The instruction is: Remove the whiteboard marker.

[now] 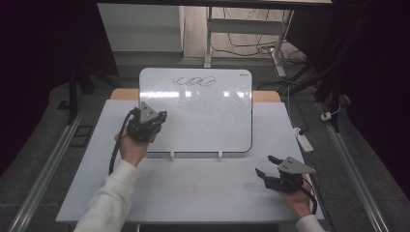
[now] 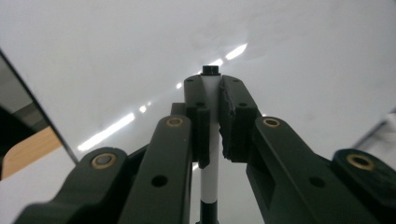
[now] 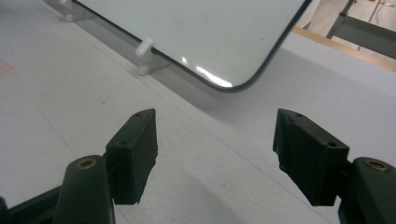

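Right gripper (image 1: pixel 267 166), lower right, jaws wide apart, empty above surface (image 1: pixel 203 193). Left gripper (image 2: pixel 212 100) jaws clamp white marker (image 2: pixel 212 140) against whiteboard (image 1: pixel 203 121).

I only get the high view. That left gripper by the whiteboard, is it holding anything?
Observer: Yes. The left gripper is shut on a marker, white-barrelled with a black end.
Operator: Is the marker touching the whiteboard?
Observer: I cannot tell; its black end points at the whiteboard, which shows bright reflections around it.
Operator: And the right gripper?
Observer: The right gripper is open, nothing between its jaws, aimed over the table toward the whiteboard's rounded lower corner.
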Tool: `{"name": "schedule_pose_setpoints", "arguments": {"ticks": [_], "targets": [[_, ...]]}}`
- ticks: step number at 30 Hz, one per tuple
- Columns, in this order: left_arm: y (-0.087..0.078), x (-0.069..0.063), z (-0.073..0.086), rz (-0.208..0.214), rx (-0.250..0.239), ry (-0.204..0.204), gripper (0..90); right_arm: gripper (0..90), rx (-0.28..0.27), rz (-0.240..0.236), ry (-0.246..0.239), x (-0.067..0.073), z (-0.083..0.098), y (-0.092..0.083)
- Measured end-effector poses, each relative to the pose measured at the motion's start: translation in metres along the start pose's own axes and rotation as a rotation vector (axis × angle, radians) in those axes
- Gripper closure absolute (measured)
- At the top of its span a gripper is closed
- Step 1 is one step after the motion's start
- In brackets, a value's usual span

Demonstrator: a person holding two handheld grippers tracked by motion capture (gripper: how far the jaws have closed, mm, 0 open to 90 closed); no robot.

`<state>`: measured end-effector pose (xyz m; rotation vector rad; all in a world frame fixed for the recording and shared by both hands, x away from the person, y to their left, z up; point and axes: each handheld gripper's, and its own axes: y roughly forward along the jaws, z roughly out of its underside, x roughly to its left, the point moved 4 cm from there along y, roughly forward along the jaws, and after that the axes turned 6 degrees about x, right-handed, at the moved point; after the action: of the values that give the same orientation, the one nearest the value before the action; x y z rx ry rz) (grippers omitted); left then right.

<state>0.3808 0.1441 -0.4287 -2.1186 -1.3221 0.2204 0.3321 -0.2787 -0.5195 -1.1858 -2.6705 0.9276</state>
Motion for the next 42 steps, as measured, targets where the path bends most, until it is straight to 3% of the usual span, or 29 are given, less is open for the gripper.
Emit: {"name": "schedule_pose_setpoints", "arguments": {"ticks": [1,2,5,6,7,8,9,11,12,13,15,18,24,28,34,42], "targets": [[-0.008,-0.006,0.0,0.051,-0.037,-0.013,81.5,30.5,-0.003,-0.007,0.004,0.001,-0.001,0.0],[-0.008,-0.006,0.0,0.051,-0.037,-0.013,81.5,30.5,-0.006,-0.017,0.008,0.002,-0.002,0.0],[-0.016,-0.016,0.002,0.134,-0.08,-0.034,81.5,30.5,-0.017,-0.047,0.022,0.006,-0.004,0.001],[-0.018,-0.025,0.004,0.19,-0.099,-0.039,81.4,30.6,-0.021,-0.085,0.028,0.011,-0.008,0.002],[-0.018,-0.025,0.004,0.19,-0.099,-0.039,81.5,30.7,-0.023,-0.1,0.026,0.014,-0.009,0.003],[-0.018,-0.036,0.005,0.245,-0.116,-0.047,81.4,30.7,-0.021,-0.114,0.027,0.018,-0.011,0.003],[-0.018,-0.036,0.005,0.245,-0.116,-0.047,81.5,30.7,-0.018,-0.129,0.02,0.021,-0.012,0.004],[-0.015,-0.054,0.007,0.303,-0.122,-0.037,81.4,30.3,-0.017,-0.16,0.01,0.029,-0.016,0.006],[-0.015,-0.054,0.007,0.303,-0.122,-0.037,81.4,30.3,-0.017,-0.16,0.01,0.029,-0.016,0.006],[-0.012,-0.066,0.008,0.344,-0.132,-0.038,81.4,30.3,-0.005,-0.188,0.002,0.037,-0.02,0.008],[-0.011,-0.072,0.008,0.359,-0.134,-0.033,81.4,30.3,-0.002,-0.216,0.006,0.044,-0.025,0.01],[-0.006,-0.095,0.007,0.403,-0.133,0.004,81.4,30.9,0.006,-0.251,0.016,0.055,-0.034,0.014],[-0.004,-0.115,0.002,0.436,-0.146,0.039,81.4,31.4,0.006,-0.299,0.036,0.075,-0.051,0.023],[-0.001,-0.128,-0.002,0.45,-0.159,0.049,81.4,32.8,-0.008,-0.351,0.085,0.091,-0.067,0.036],[0.001,-0.138,-0.003,0.45,-0.166,0.061,81.4,37.9,-0.001,-0.376,0.121,0.106,-0.084,0.051],[0.003,-0.147,-0.004,0.439,-0.168,0.086,81.4,47.9,0.014,-0.416,0.168,0.115,-0.096,0.062]]}}
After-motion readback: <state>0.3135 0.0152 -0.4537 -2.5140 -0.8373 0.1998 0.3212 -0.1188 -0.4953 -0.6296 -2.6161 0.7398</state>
